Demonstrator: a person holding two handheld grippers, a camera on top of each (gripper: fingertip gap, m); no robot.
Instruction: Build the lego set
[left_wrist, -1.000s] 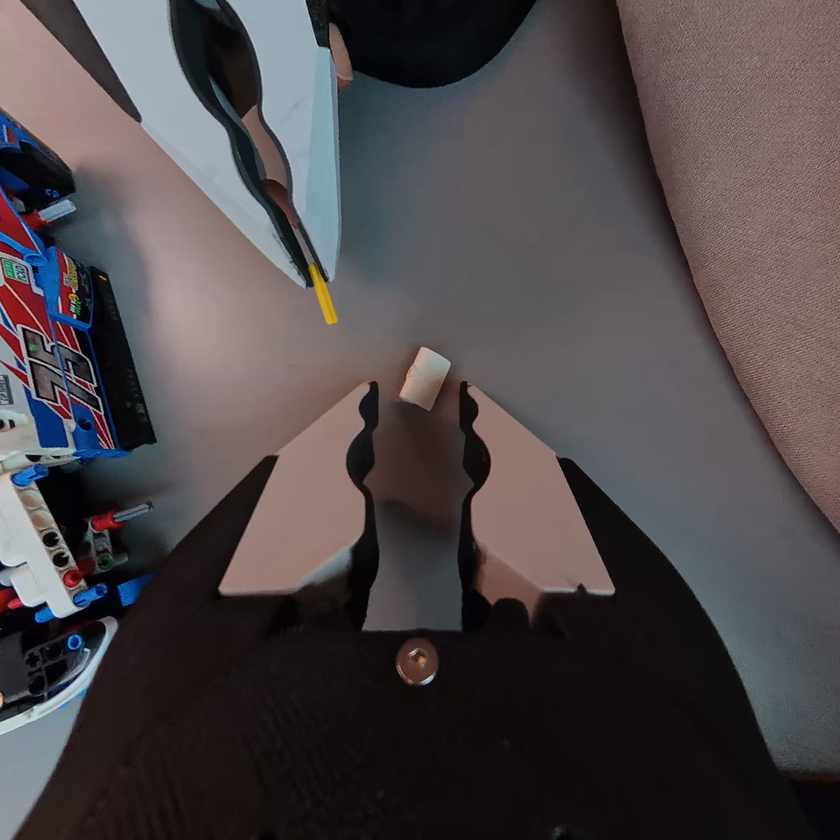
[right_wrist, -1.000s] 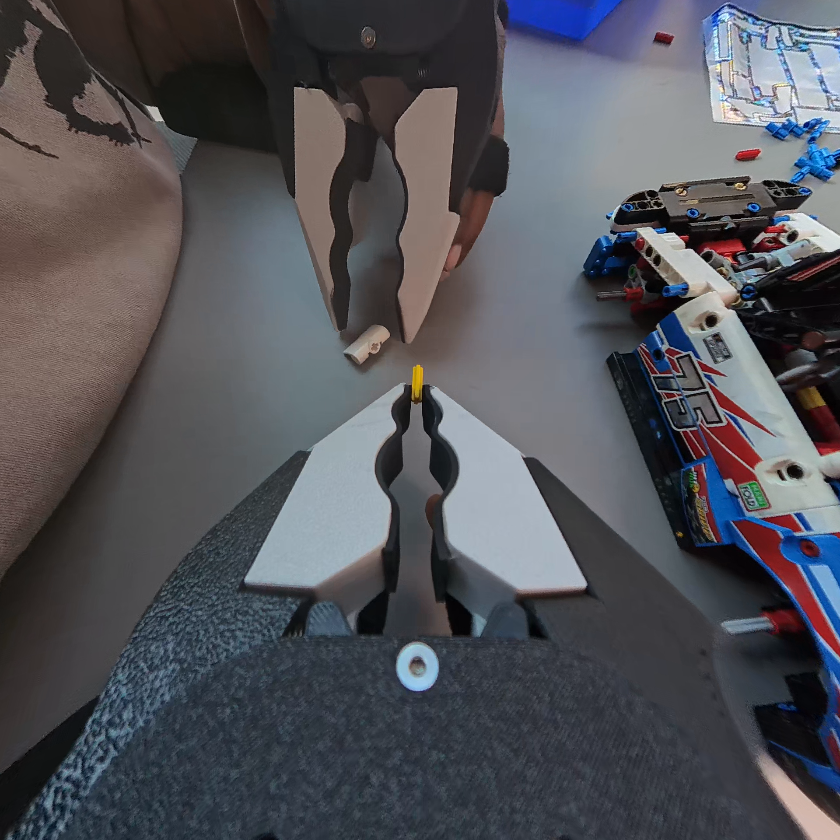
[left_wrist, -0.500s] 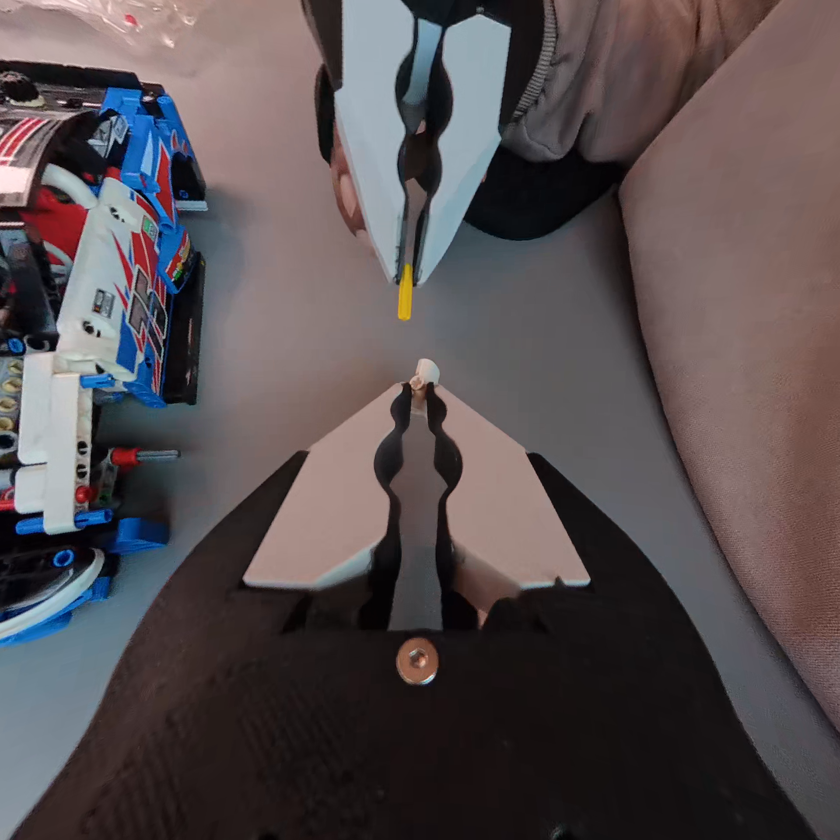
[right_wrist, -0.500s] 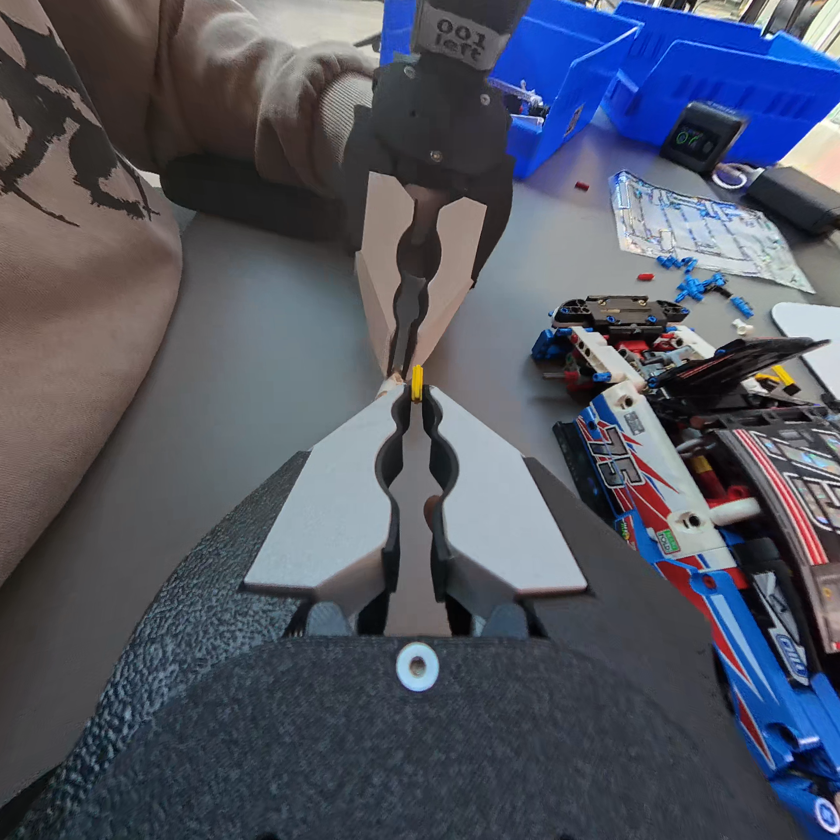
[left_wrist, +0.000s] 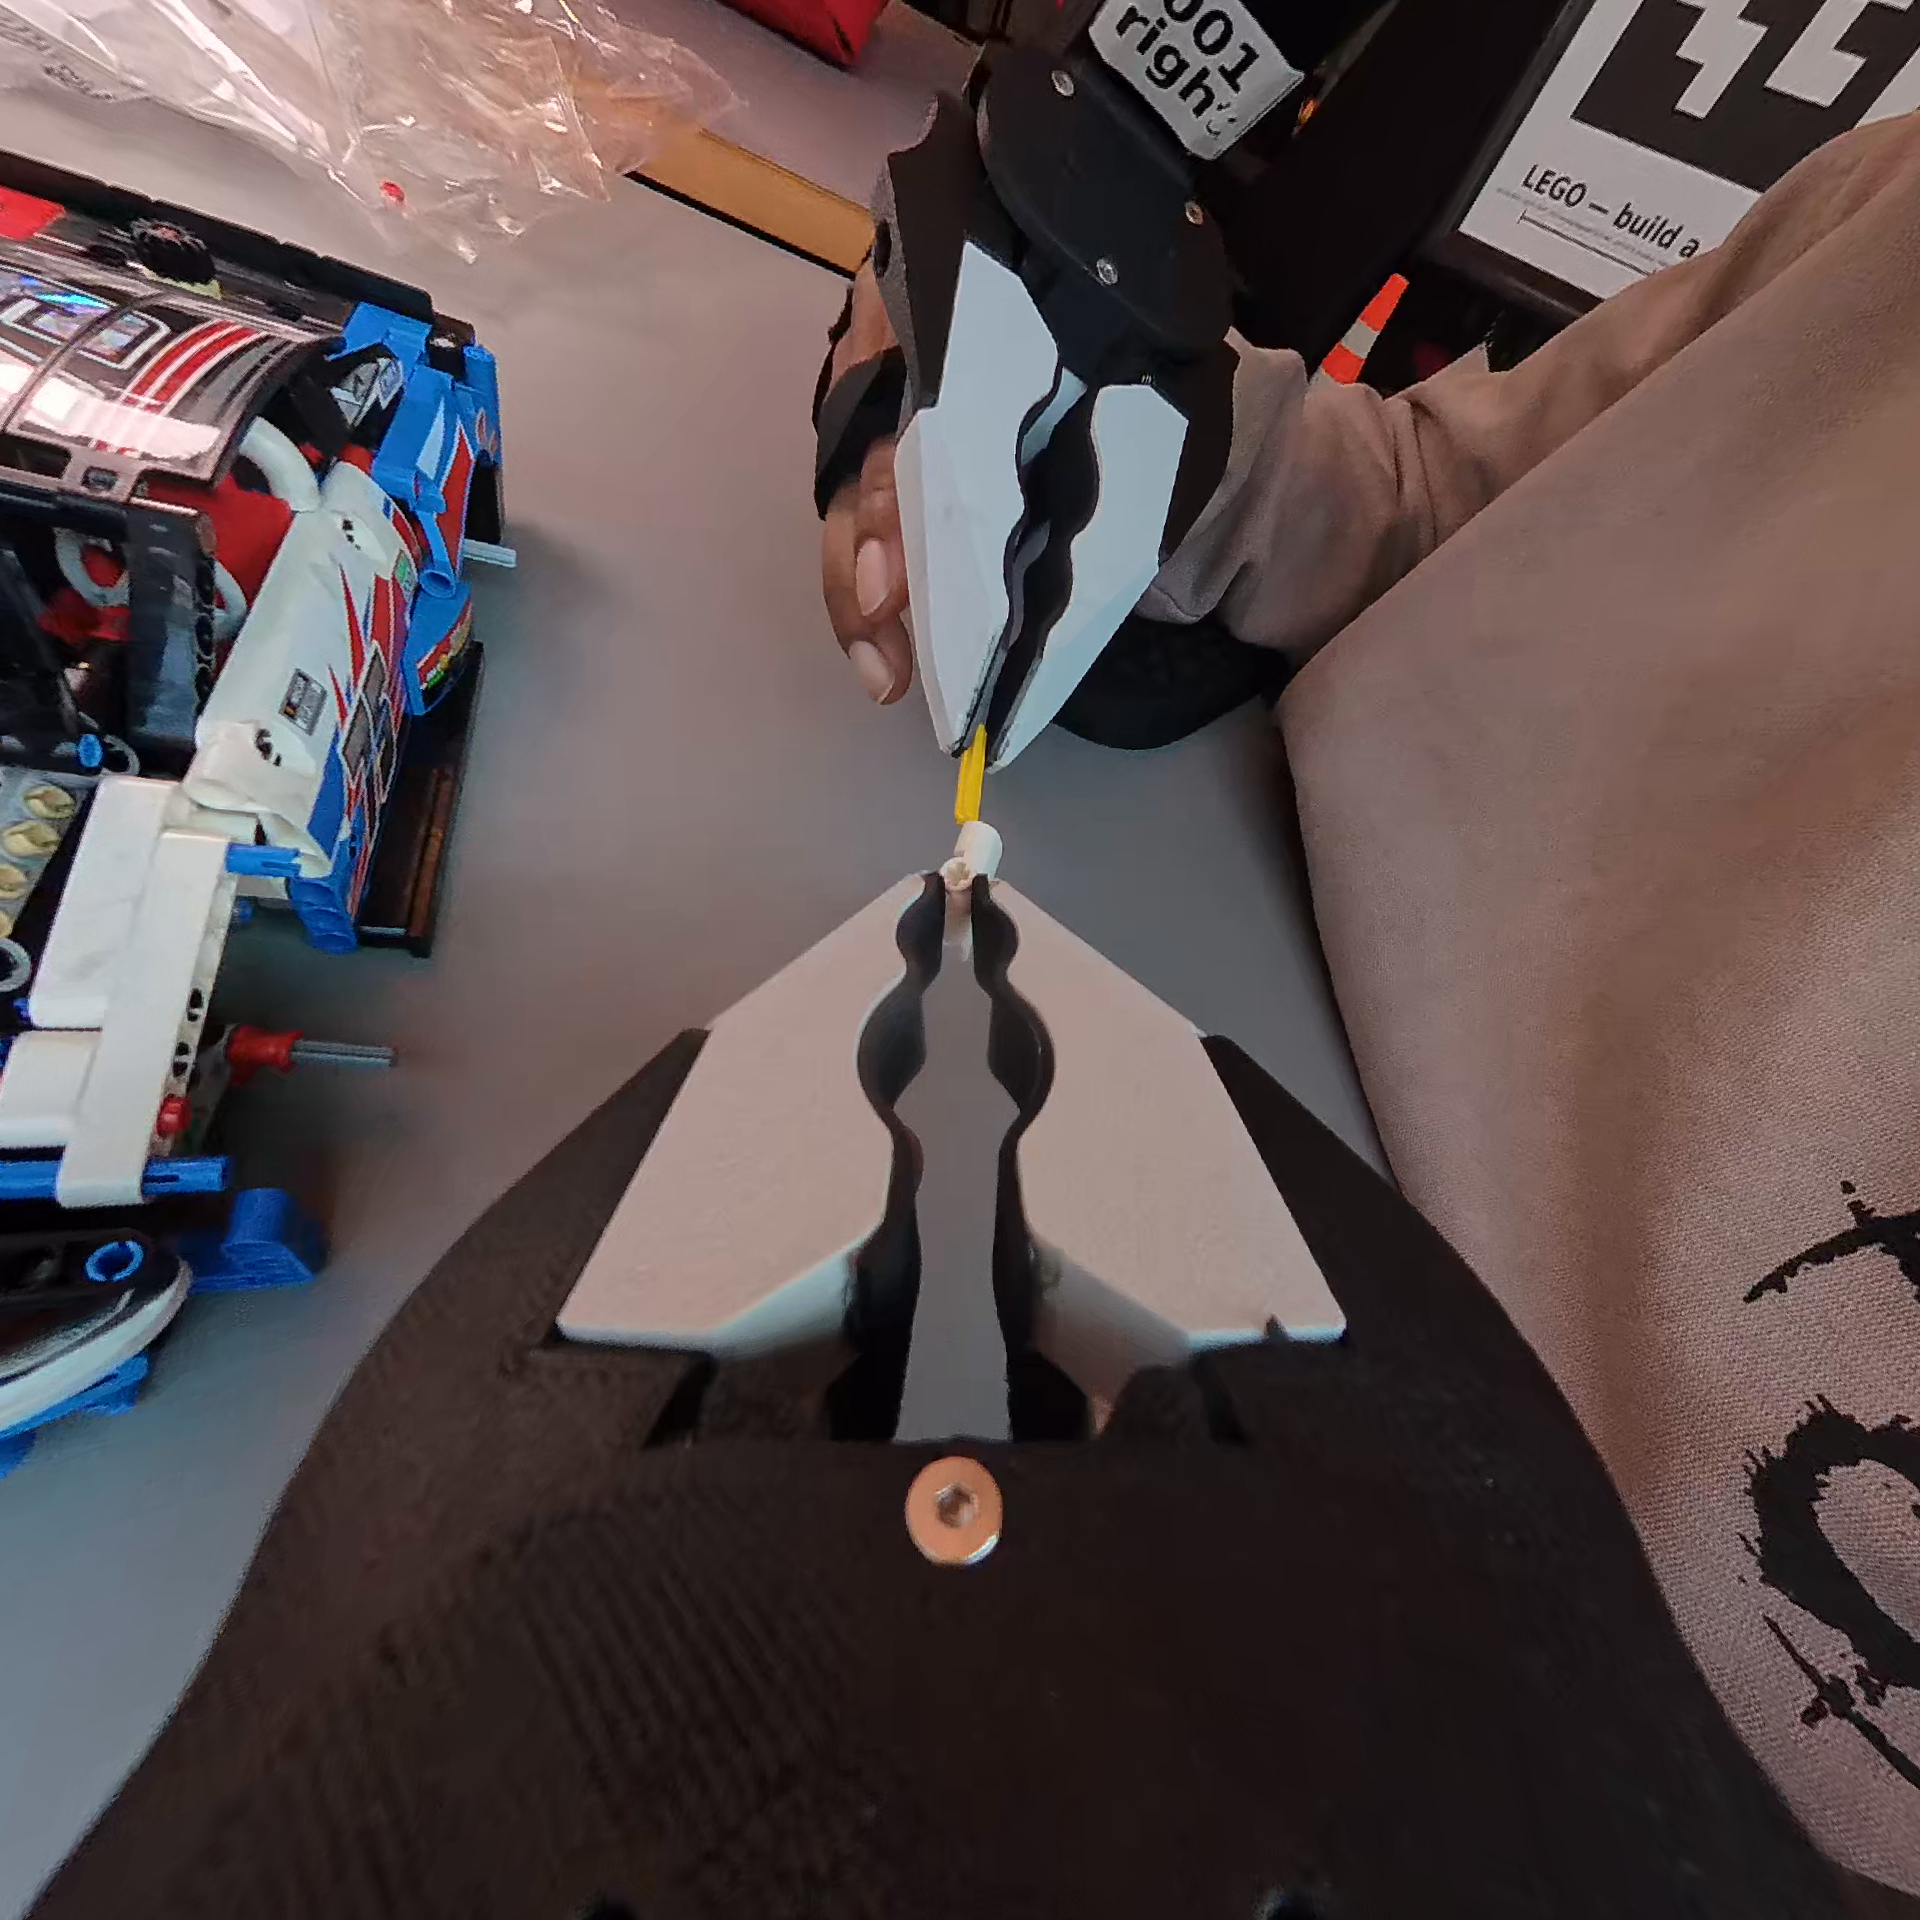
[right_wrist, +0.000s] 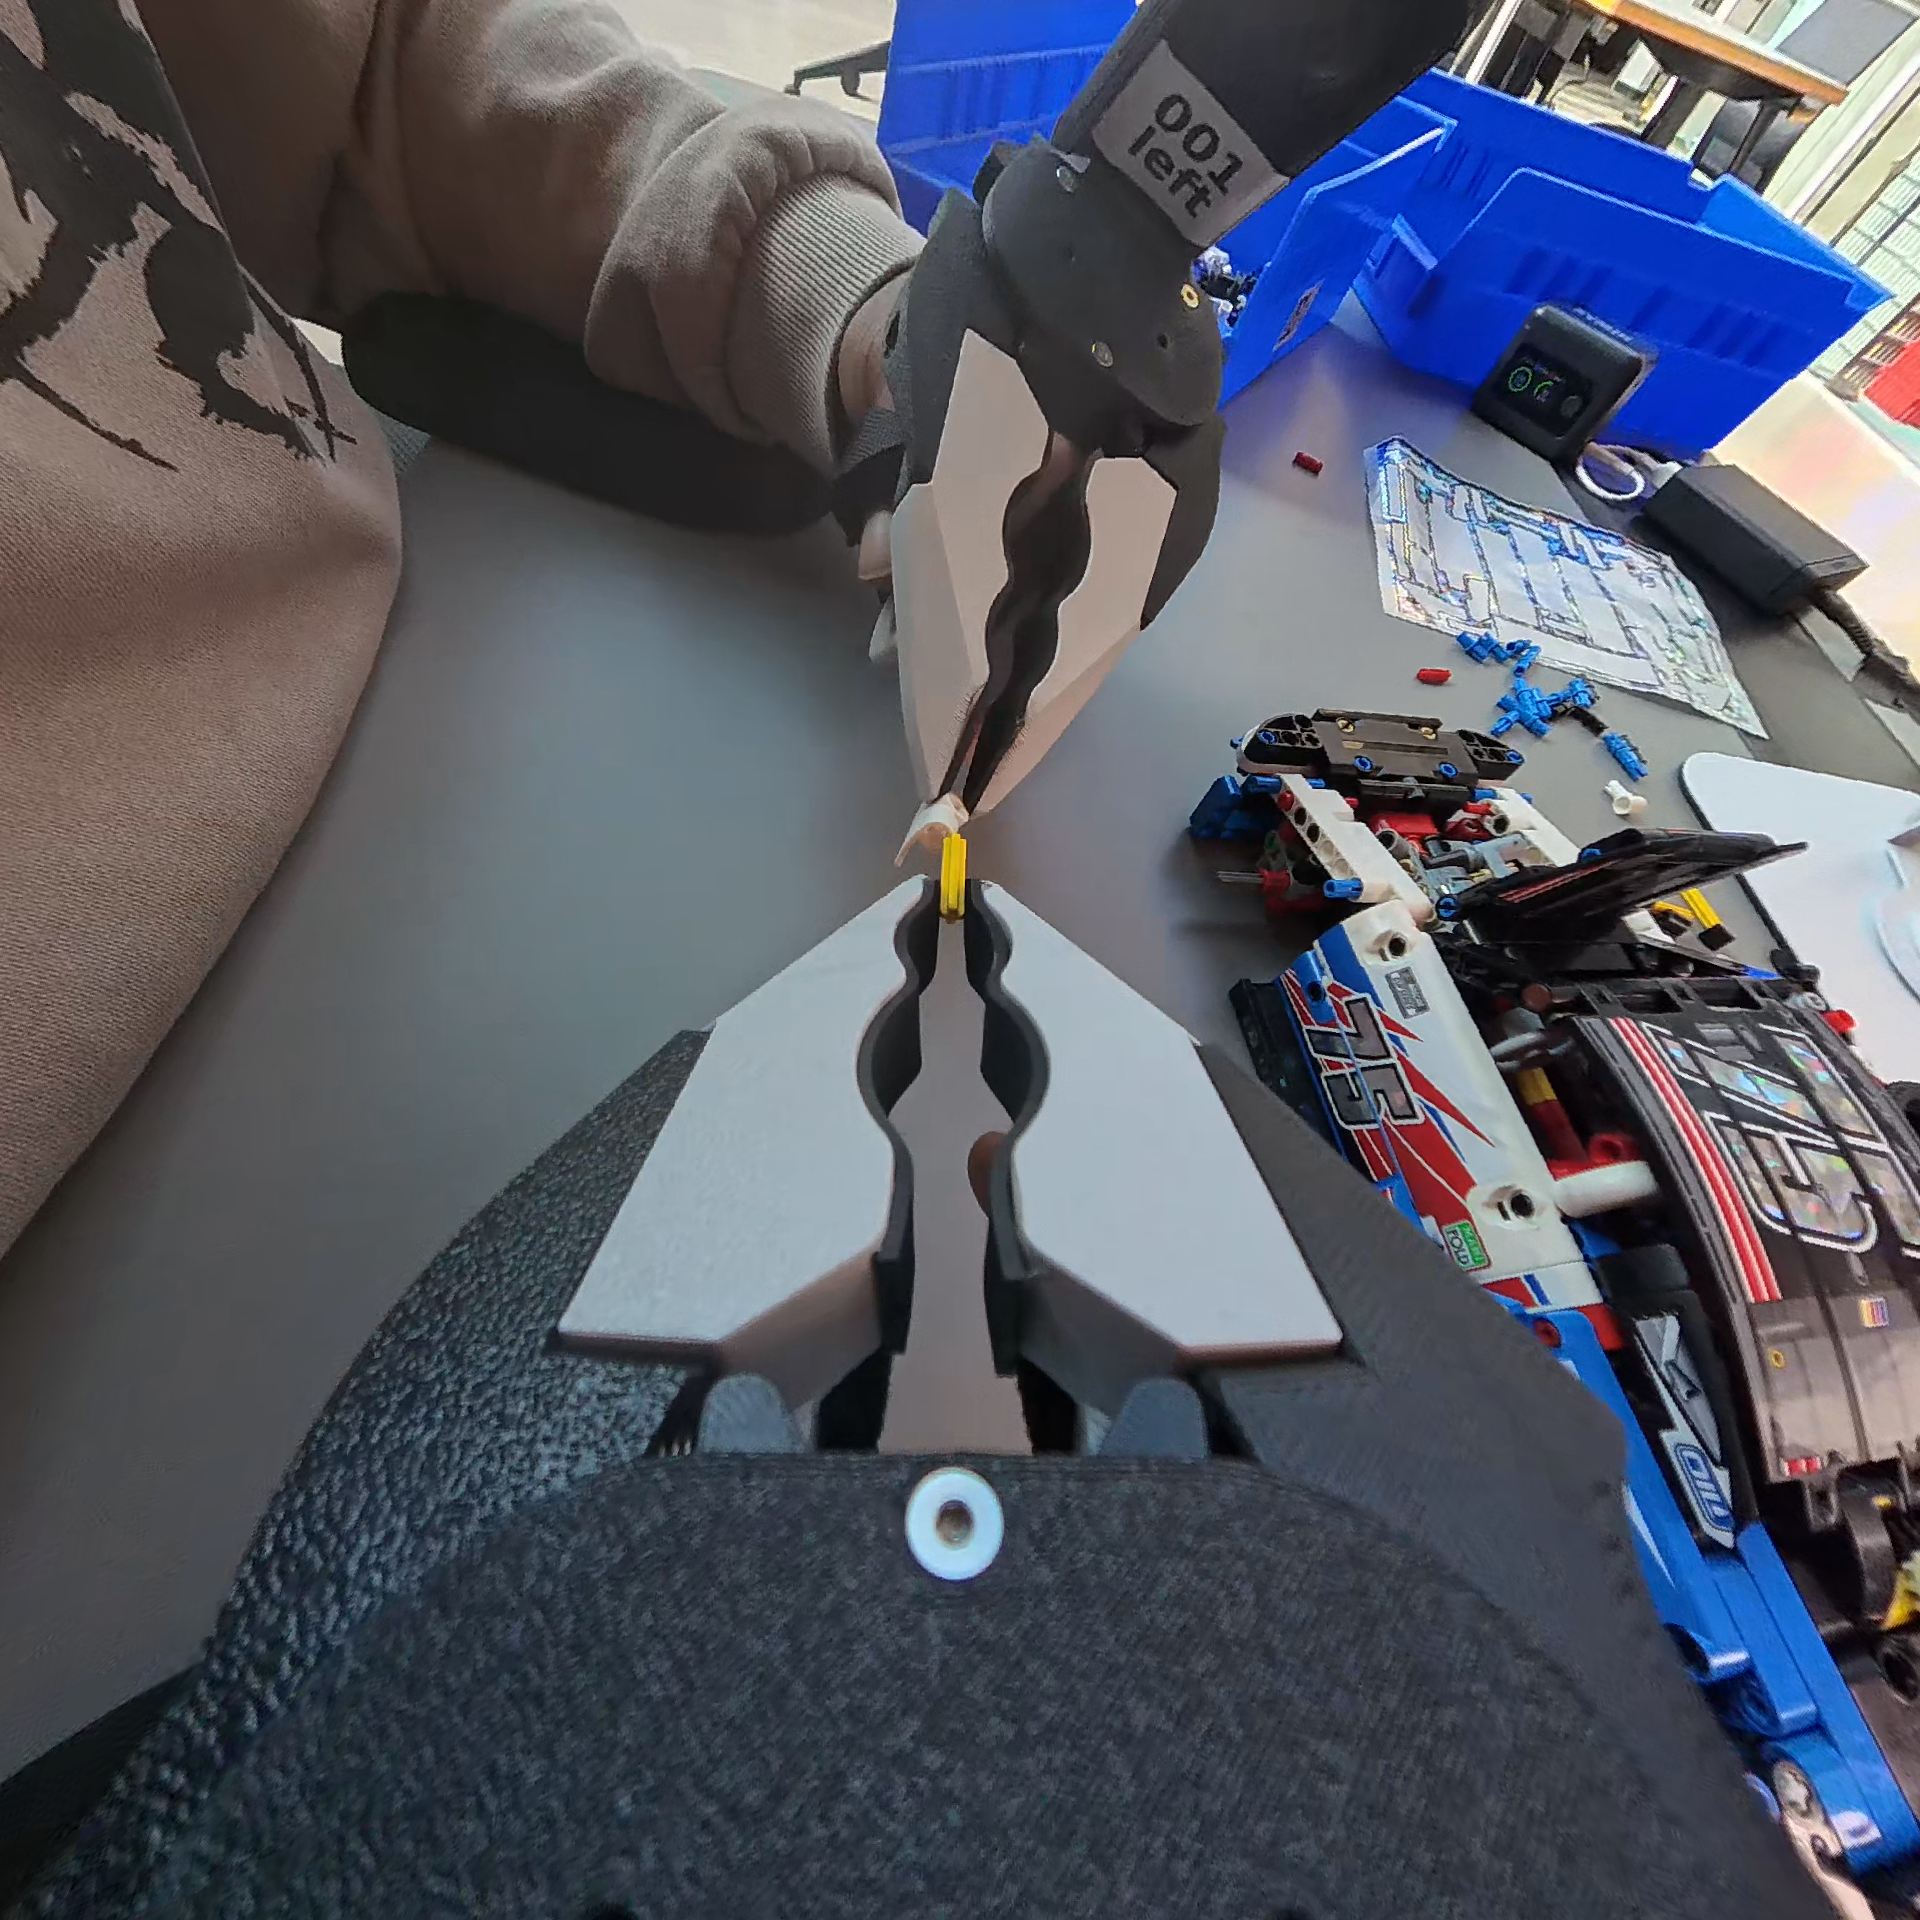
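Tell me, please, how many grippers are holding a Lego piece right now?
2: the left gripper pinches a small white connector; the right gripper pinches a yellow axle, tips meeting above the table.

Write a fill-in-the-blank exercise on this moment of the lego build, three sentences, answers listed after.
1. The right tool is shut on a thin axle coloured ____.
2. The left tool grips a small connector coloured ____.
3. In the left wrist view, the part-built car lies on the table to the ____ of both tools.

Missing words: yellow; white; left
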